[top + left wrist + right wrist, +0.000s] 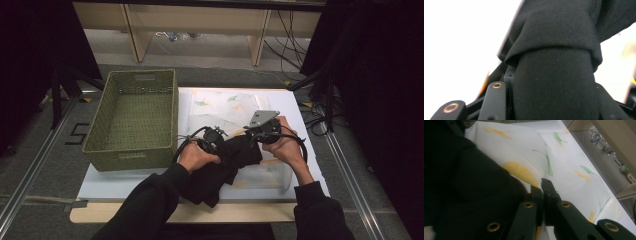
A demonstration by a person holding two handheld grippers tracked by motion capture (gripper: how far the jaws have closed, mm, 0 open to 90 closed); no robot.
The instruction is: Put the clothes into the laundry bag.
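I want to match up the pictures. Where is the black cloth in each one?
High view: the black cloth lies low in the middle, between both hands.
Left gripper view: it fills the middle and top right, draped over the jaws.
Right gripper view: it covers the left side.
Shared landmark: the white leaf-print sheet under it.

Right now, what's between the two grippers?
In the high view, a bunched black cloth stretches between the left gripper and the right gripper.
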